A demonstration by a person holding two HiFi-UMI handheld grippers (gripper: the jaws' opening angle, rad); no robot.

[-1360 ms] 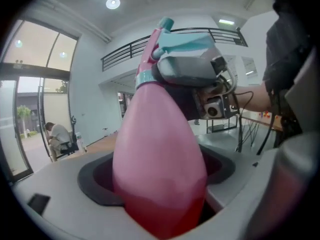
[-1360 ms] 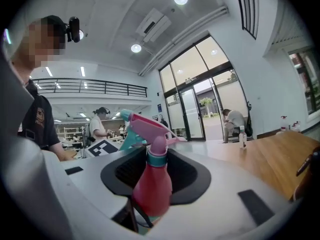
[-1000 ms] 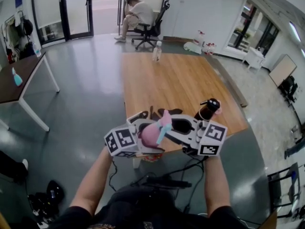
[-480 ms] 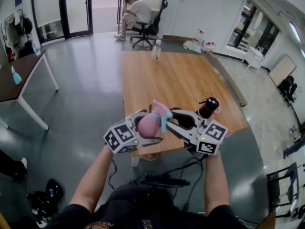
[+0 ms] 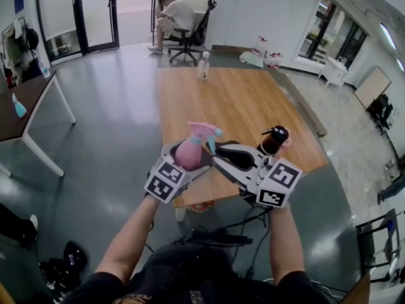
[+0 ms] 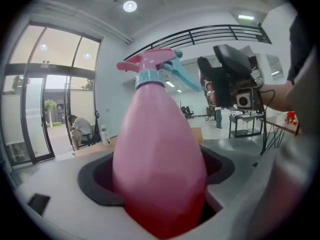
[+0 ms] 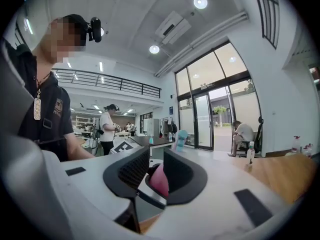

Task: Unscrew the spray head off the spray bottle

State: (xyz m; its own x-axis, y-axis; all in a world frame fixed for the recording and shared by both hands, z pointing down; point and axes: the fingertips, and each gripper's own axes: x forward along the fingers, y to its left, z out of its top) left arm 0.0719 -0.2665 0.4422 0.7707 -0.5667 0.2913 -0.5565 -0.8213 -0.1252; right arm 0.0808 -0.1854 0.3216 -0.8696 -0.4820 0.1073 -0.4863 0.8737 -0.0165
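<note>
My left gripper (image 5: 188, 162) is shut on the body of a pink spray bottle (image 5: 189, 152), holding it upright over the table's near edge. In the left gripper view the bottle (image 6: 157, 154) fills the space between the jaws, and its pink and teal spray head (image 6: 152, 66) stands at the top. My right gripper (image 5: 219, 151) points left at the bottle, its tips just beside the neck under the spray head (image 5: 204, 132). Its jaws have just been closing and stand a narrow gap apart. In the right gripper view (image 7: 156, 171) the pink bottle (image 7: 160, 180) shows through that gap, untouched by the pads.
A dark bottle with a pink top (image 5: 273, 139) stands on the wooden table (image 5: 240, 100) just beyond my right gripper. A clear bottle (image 5: 203, 65) stands at the far edge. A person sits on an office chair (image 5: 174, 18) beyond. A side table (image 5: 28, 97) is at left.
The left gripper has swung the pink bottle from tilted to upright and carried it forward toward the table. The right gripper has stayed almost in place, and its jaws stand closer together.
</note>
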